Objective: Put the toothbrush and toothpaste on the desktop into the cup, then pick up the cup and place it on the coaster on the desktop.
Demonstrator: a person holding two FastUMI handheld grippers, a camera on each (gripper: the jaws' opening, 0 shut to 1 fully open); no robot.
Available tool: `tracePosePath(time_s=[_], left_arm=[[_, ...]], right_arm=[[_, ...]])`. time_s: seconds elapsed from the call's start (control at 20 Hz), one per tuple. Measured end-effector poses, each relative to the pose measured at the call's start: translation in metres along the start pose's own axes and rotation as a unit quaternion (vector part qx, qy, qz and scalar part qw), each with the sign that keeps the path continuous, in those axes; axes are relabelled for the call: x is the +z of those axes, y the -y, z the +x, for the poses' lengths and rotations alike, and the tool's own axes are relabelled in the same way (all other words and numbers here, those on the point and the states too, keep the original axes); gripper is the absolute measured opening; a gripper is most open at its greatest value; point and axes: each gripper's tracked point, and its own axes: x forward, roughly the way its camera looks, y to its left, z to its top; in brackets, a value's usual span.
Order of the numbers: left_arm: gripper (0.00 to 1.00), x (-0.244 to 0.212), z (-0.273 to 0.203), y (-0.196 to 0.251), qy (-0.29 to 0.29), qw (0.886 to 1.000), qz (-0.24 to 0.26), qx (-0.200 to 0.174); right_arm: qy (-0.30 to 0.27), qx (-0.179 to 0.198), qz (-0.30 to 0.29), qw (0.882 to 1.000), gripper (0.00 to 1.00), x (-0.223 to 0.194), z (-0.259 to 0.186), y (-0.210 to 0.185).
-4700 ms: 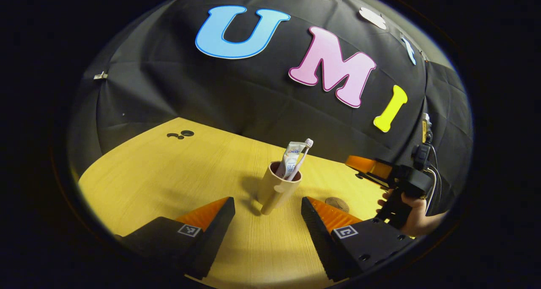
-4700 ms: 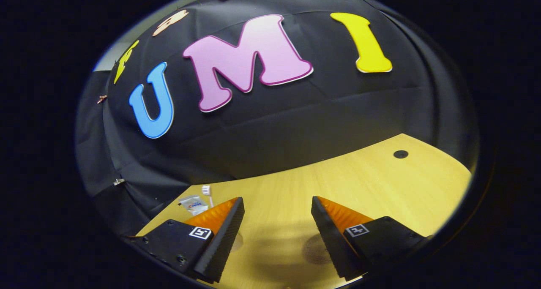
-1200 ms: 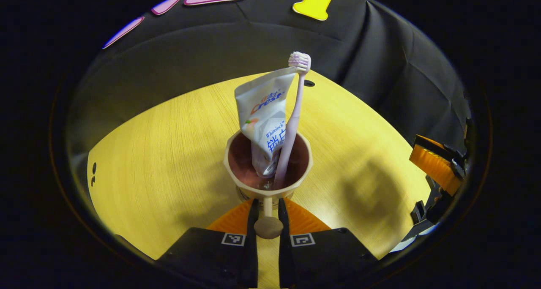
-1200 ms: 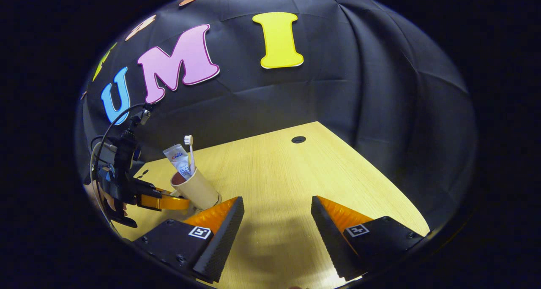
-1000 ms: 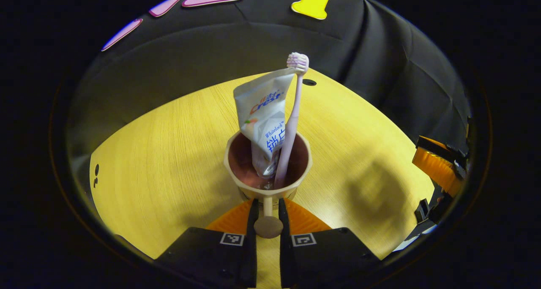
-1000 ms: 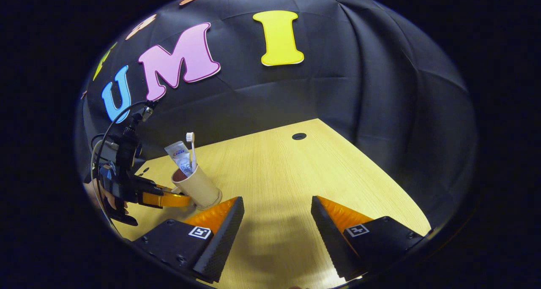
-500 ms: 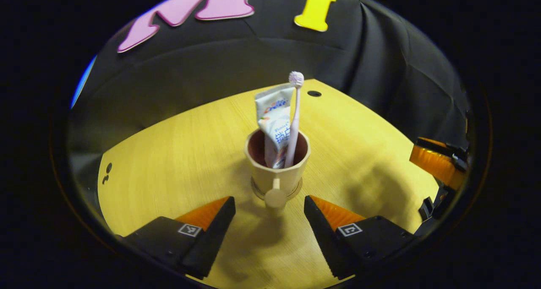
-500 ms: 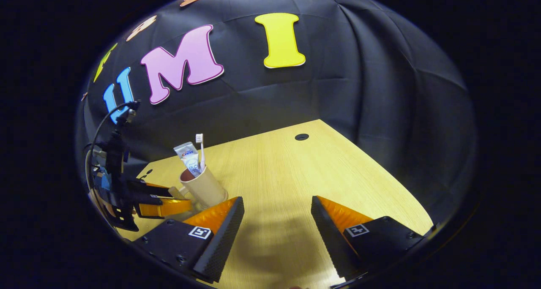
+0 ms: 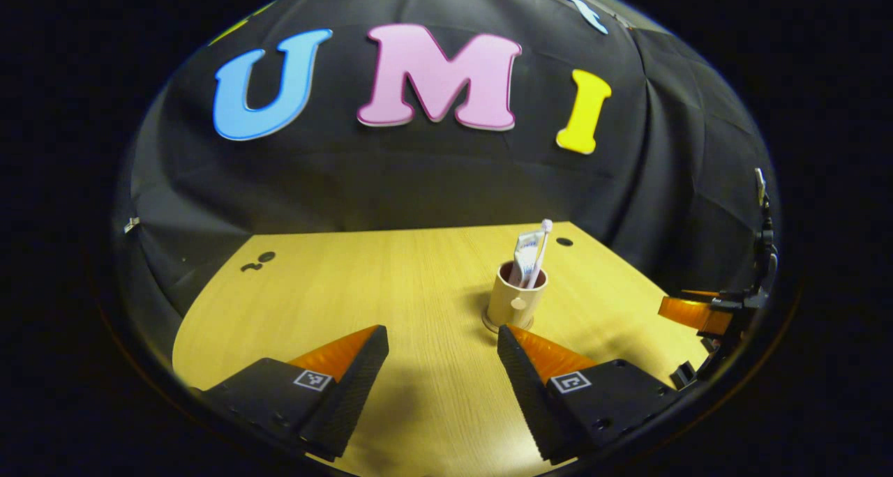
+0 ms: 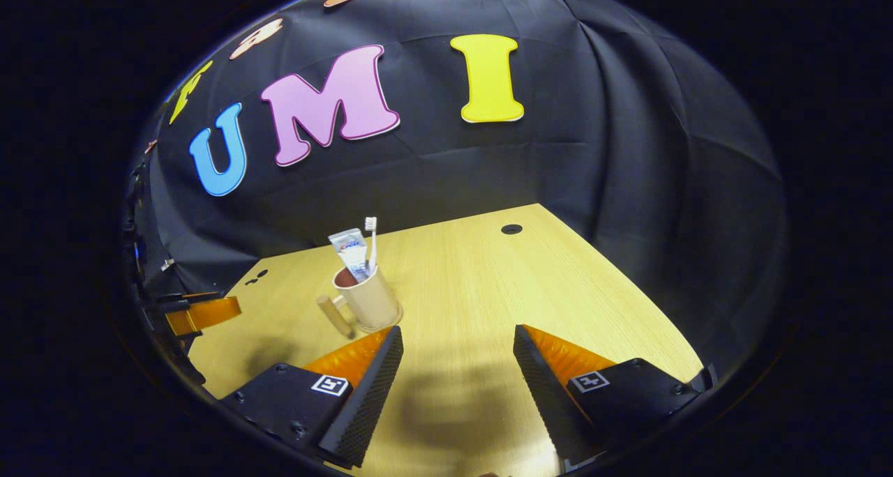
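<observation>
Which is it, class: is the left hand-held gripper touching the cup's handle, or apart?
Apart. The left gripper view shows the left hand-held gripper open, with bare desktop before the cup.

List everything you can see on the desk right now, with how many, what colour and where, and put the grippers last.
cup: one, beige with a dark inside and a stick handle, upright on the coaster, right of the desk's middle in the left gripper view.
toothpaste: one, white tube, standing in the cup.
toothbrush: one, pale pink, standing in the cup beside the tube, bristles up.
coaster: one, brownish disc, under the cup, only its edge visible.
desk: one, light wood, with small dark holes near the back.
left gripper: one, open, apart from the cup, nothing between its fingers.
right gripper: one, open, over bare desk, to the right of the cup.
</observation>
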Motion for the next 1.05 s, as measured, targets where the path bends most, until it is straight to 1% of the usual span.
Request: tracePosePath(time_s=[0.2, 0.3, 0.4, 0.45, 0.55, 0.7, 0.9, 1.05], left_arm=[[0.98, 0.028, -0.079, -0.020, 0.067, 0.997, -0.018, 0.034], [0.97, 0.035, -0.111, -0.024, 0.115, 0.991, -0.021, 0.058], [0.97, 0.034, -0.143, -0.021, 0.142, 0.987, -0.016, 0.069], [0.97, 0.031, -0.155, -0.018, 0.146, 0.987, -0.010, 0.071], [0.98, 0.023, -0.167, -0.006, 0.149, 0.987, -0.002, 0.063], [0.98, 0.013, -0.202, 0.005, 0.154, 0.987, -0.014, 0.047], [0.97, 0.009, -0.236, 0.007, 0.147, 0.988, -0.019, 0.032], [0.97, 0.009, -0.243, 0.003, 0.147, 0.989, -0.012, 0.033]], right_arm=[[0.007, 0.008, 0.002, 1.000, 0.98, 0.012, -0.046, -0.025], [0.018, 0.012, -0.001, 1.000, 0.98, 0.017, -0.073, -0.037], [0.025, 0.020, -0.006, 0.999, 0.98, 0.018, -0.100, -0.048], [0.029, 0.024, -0.010, 0.999, 0.98, 0.017, -0.113, -0.053], [0.041, 0.032, -0.024, 0.998, 0.98, 0.013, -0.139, -0.062], [0.051, 0.031, -0.037, 0.998, 0.98, 0.000, -0.170, -0.062], [0.045, 0.035, -0.030, 0.998, 0.98, -0.012, -0.192, -0.075], [0.050, 0.042, -0.036, 0.997, 0.98, -0.009, -0.202, -0.083]])
